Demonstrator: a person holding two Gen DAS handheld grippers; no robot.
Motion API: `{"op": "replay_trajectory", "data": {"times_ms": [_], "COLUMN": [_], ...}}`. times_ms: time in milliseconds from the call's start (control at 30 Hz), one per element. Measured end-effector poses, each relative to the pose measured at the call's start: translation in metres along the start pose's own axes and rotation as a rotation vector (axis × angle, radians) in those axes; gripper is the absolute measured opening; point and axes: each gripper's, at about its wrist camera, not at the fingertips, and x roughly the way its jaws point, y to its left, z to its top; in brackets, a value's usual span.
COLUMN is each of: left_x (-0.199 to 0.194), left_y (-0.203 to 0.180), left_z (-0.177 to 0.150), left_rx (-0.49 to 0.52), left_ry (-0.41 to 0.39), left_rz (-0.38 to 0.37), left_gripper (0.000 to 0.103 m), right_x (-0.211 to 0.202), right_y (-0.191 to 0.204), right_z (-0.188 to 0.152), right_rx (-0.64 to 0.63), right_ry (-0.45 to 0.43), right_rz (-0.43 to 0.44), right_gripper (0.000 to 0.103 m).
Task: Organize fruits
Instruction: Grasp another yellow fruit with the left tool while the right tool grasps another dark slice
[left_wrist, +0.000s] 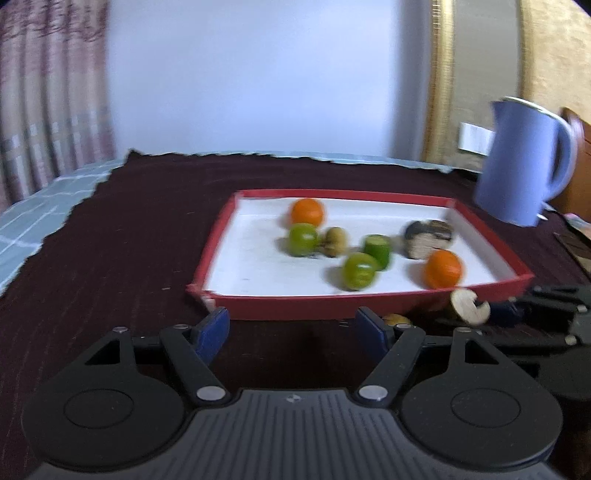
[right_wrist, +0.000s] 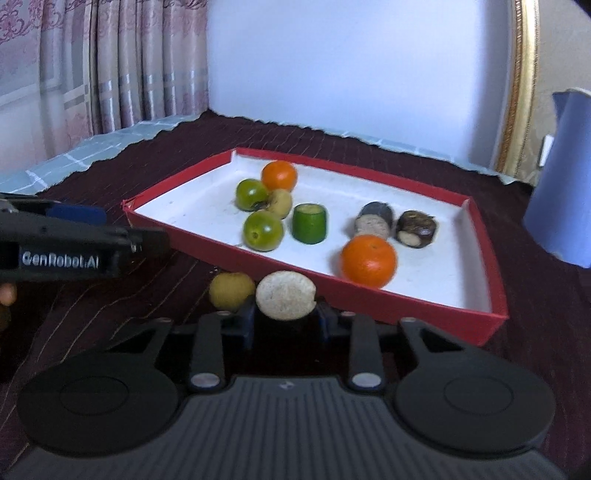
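Note:
A red tray (right_wrist: 369, 301) with a white floor holds two oranges (right_wrist: 368, 260), two green fruits (right_wrist: 262, 229), a green cylinder piece (right_wrist: 310, 222), a yellowish fruit (right_wrist: 279, 202) and two dark cut pieces (right_wrist: 415, 227). My right gripper (right_wrist: 286, 317) is shut on a pale round cut piece (right_wrist: 285, 300) just in front of the tray's near wall. A small yellow fruit (right_wrist: 231, 290) lies on the cloth beside it. My left gripper (left_wrist: 291, 325) is open and empty before the tray (left_wrist: 280, 310). The right gripper (left_wrist: 491, 310) with its pale piece (left_wrist: 469, 306) shows at right in the left wrist view.
A blue jug (left_wrist: 524, 162) stands right of the tray; it also shows in the right wrist view (right_wrist: 565, 177). A dark maroon cloth (left_wrist: 129, 240) covers the table, over a light blue checked cloth (left_wrist: 33, 218). Curtains (right_wrist: 92, 74) and a white wall stand behind.

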Motion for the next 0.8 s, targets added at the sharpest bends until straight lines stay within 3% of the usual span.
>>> {"op": "replay_trajectory", "data": {"times_ms": [200, 433, 533, 700, 800], "left_x": [0.002, 0.035, 0.044, 0.042, 0.039], "left_y": [-0.036, -0.064, -0.066, -0.065, -0.068], "left_z": [-0.001, 0.002, 0.001, 0.001, 0.0], "left_rx": [0.102, 0.144, 0.146, 0.125, 0.132], "left_ry": [-0.003, 0.083, 0.111, 0.121, 0.114], "left_rz": [-0.053, -0.016, -0.01, -0.061, -0.042], "left_gripper": [0.075, 0.073, 0.063, 0.034, 0.026], "right_x": [-0.02, -0.019, -0.019, -0.018, -0.019], "right_y": [-0.028, -0.042, -0.046, -0.045, -0.043], "right_z": [-0.011, -0.022, -0.024, -0.025, -0.025], "right_rx": [0.049, 0.097, 0.111, 0.11, 0.105], "right_ry": [-0.029, -0.027, -0.032, -0.033, -0.033], "right_rz": [-0.108, -0.11, -0.102, -0.104, -0.11], "right_gripper": [0.03, 0.03, 0.03, 0.03, 0.03]}}
